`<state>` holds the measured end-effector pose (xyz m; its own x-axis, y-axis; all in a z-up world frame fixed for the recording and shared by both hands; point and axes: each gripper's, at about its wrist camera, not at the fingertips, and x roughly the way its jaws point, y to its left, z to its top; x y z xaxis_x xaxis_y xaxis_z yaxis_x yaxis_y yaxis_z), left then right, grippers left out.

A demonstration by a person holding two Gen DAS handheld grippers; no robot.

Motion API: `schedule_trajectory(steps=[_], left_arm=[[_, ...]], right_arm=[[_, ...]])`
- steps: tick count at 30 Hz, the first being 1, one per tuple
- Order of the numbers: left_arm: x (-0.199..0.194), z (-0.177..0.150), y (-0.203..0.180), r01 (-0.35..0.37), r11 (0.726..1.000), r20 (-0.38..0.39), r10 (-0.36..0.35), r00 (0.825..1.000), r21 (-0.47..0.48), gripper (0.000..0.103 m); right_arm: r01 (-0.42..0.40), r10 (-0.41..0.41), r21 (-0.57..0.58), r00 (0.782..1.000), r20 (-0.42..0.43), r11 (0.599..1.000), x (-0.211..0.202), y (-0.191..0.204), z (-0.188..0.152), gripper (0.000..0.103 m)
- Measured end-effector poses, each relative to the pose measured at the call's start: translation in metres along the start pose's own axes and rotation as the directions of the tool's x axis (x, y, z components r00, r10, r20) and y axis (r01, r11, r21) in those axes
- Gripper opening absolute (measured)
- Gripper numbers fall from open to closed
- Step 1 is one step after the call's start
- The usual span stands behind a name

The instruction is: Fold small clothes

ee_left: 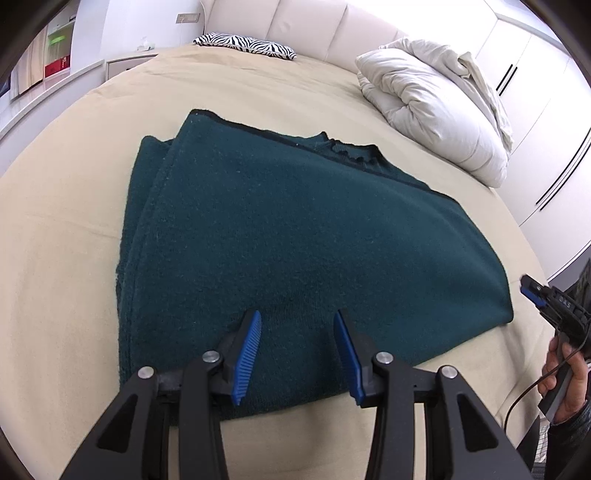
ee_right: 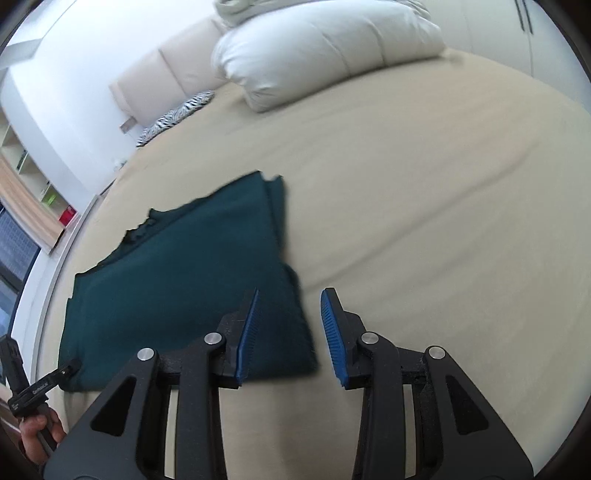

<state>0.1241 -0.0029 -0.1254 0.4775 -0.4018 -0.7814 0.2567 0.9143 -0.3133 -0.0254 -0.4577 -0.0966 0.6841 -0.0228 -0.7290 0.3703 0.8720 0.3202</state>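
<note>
The folded dark green sweater (ee_left: 295, 240) lies flat on the beige bed sheet (ee_left: 74, 221), its near edge under the left gripper (ee_left: 297, 325), whose jaws stand apart, empty. The right gripper (ee_right: 290, 306) is released over the sweater's right edge, bare sheet beyond. Its printed lettering is unreadable.

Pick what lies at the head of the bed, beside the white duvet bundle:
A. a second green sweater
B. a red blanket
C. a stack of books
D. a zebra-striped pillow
D: a black-and-white zebra-striped pillow sits against the headboard, to the left of the bundled white duvet in the left wrist view, well beyond the folded dark green sweater on the beige sheet.
</note>
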Motion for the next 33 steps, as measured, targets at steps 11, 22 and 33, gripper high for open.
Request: schedule_trajectory(steps=[11, 22, 33], left_arm=[[0.008, 0.04, 0.013, -0.098, 0.995, 0.047, 0.096, 0.994, 0.032, 0.049], [0.023, 0.034, 0.034, -0.106, 0.994, 0.027, 0.106, 0.994, -0.006, 0.039], [0.001, 0.034, 0.024, -0.057, 0.997, 0.063, 0.06, 0.996, -0.05, 0.038]], right_arm=[[-0.105, 0.094, -0.108, 0.991, -0.098, 0.989, 0.076, 0.065, 0.037, 0.033], [-0.058, 0.042, -0.071, 0.977, -0.209, 0.996, 0.155, 0.074, 0.069, 0.031], [-0.176, 0.18, 0.043, 0.976, -0.125, 0.983, 0.129, 0.088, 0.085, 0.033]])
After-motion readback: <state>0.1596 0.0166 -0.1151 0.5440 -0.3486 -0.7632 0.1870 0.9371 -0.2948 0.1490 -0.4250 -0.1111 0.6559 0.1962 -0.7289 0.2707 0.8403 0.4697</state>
